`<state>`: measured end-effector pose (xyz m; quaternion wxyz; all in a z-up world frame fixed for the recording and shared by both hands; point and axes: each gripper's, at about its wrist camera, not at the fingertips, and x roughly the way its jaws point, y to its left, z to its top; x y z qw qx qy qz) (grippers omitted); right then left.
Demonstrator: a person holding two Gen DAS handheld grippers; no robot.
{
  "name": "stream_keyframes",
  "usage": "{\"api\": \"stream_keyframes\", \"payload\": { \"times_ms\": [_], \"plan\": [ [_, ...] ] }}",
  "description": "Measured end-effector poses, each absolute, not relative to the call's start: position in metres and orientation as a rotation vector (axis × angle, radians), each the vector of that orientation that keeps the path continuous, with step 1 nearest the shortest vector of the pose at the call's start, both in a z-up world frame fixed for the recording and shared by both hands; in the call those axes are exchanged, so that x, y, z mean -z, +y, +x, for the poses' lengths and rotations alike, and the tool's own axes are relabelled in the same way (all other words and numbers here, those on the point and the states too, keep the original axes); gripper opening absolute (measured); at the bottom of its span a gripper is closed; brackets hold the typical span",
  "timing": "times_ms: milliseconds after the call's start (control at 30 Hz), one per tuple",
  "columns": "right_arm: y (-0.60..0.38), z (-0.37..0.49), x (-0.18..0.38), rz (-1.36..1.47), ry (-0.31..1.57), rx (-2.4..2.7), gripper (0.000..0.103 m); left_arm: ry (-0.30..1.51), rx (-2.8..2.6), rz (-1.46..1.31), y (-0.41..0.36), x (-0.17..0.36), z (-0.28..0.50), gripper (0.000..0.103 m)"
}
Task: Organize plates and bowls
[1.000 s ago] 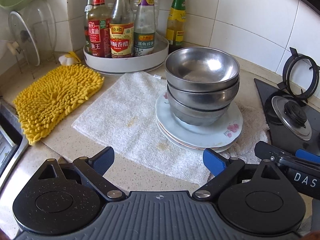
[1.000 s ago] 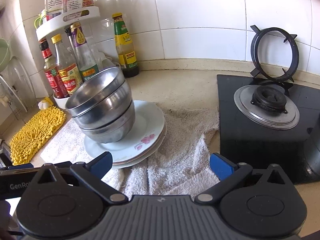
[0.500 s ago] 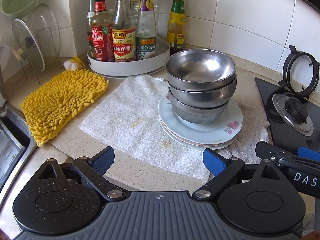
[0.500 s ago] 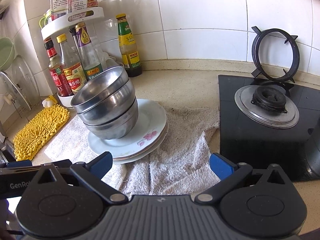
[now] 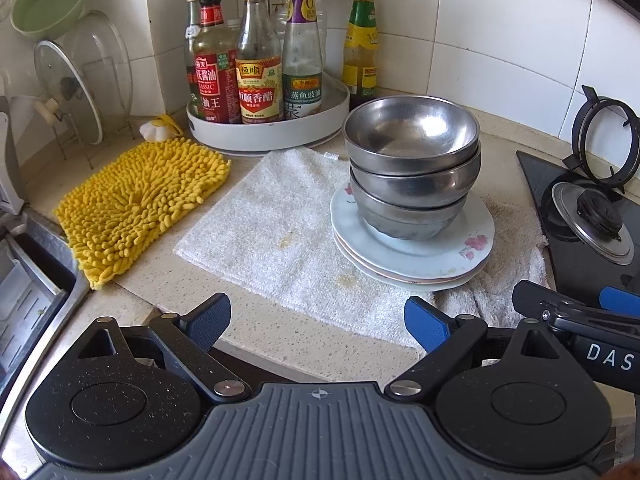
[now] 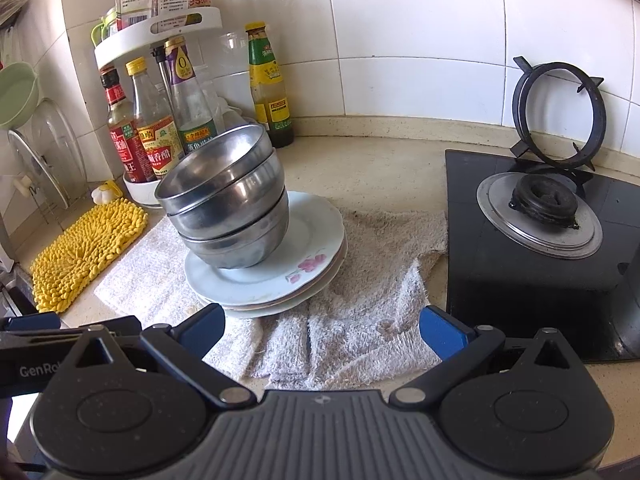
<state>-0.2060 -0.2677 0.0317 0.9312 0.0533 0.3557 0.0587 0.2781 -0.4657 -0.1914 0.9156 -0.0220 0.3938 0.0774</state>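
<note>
Fingers apart on left gripper (image 5: 318, 318) and right gripper (image 6: 322, 330), nothing held. Steel bowls (image 5: 412, 160) nested on plates (image 5: 416, 258), stack sits on towel (image 5: 288, 232). Looks near done.

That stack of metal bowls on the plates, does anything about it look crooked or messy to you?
Slightly. The steel bowls sit off-centre on the plates, toward the bottle rack, and in the right wrist view the stack seems to lean, though the fisheye lens may exaggerate that. The white towel underneath shows a few yellowish stains. Nothing looks spilled or broken.
</note>
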Motion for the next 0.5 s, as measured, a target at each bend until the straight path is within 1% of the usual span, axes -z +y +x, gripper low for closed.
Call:
{"api": "stream_keyframes", "payload": {
  "times_ms": [500],
  "plan": [
    [-0.2697, -0.2077, -0.0277, 0.085, 0.757, -0.116, 0.103, 0.849, -0.166, -0.027, -0.4690, 0.1961, 0.2749, 0.097]
  ]
}}
